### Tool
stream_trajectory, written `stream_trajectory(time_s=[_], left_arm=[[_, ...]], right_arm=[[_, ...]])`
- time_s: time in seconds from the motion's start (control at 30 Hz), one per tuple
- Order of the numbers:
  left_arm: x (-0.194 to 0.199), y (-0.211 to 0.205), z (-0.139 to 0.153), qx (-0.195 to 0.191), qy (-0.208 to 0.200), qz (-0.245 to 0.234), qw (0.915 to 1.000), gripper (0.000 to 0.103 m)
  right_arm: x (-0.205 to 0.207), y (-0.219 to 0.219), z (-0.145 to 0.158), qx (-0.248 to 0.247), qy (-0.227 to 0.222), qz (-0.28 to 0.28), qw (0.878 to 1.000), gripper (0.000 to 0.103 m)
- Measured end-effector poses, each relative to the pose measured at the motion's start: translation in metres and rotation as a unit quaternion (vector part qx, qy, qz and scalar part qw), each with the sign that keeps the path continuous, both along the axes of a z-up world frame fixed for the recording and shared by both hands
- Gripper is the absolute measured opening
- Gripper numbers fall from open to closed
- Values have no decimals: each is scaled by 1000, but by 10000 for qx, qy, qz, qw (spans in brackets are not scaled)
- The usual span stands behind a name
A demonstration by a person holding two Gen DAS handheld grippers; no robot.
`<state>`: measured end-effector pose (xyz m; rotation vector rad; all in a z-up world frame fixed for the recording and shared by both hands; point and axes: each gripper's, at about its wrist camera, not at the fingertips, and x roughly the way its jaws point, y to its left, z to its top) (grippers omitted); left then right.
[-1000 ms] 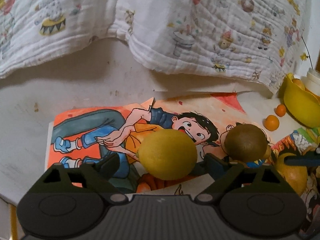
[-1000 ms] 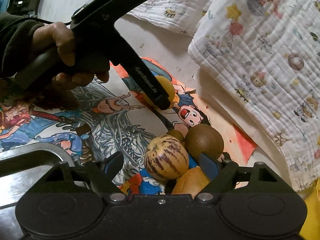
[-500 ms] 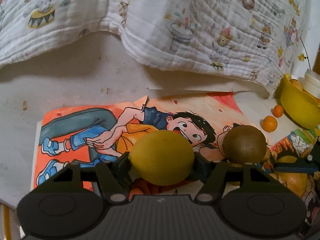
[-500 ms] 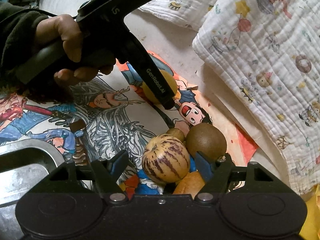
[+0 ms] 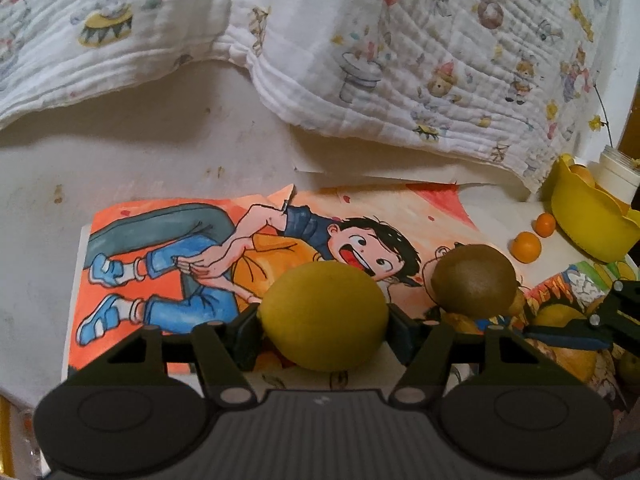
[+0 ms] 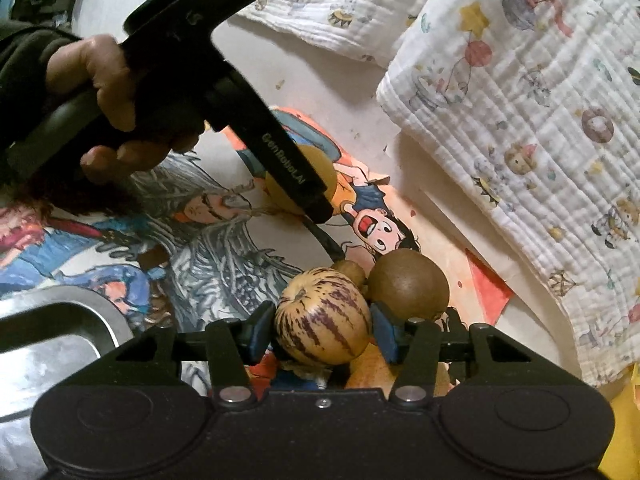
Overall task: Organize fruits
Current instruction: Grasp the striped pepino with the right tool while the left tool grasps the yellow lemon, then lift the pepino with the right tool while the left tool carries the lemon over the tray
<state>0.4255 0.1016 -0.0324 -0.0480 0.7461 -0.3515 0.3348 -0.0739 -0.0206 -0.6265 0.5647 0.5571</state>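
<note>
My left gripper [image 5: 322, 328] is shut on a yellow lemon [image 5: 324, 314] that rests on a cartoon poster [image 5: 168, 248]. The lemon also shows in the right wrist view [image 6: 332, 172], partly behind the left gripper's body. My right gripper [image 6: 320, 332] is shut on a striped pepino melon [image 6: 322, 322]. A brown kiwi [image 5: 474, 282] lies just right of the lemon; in the right wrist view the kiwi [image 6: 408, 284] sits behind the melon. An orange fruit [image 6: 368, 372] lies under the right gripper.
A printed muslin blanket [image 5: 400, 60] lies bunched along the back. A yellow bowl [image 5: 588, 220] with fruit stands at far right, two small oranges [image 5: 526, 246] beside it. A metal tray [image 6: 52, 336] sits at the lower left of the right wrist view.
Both grippers went from open to shut: the left closed on the lemon, the right closed on the striped melon. Both moved slightly forward.
</note>
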Motion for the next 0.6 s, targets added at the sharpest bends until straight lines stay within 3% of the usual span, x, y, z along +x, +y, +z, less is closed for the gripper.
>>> stream_trajectory(time_s=[0.3,0.6], left_arm=[[-39,4,13,-29,-58,69,10000,69],[-111,-6,40,-104,-286,41,9995,69]], right_arm=[[-35,1,8,272,-43,141,9995,54],[-88,-24,34,730,213,163,9970,54]])
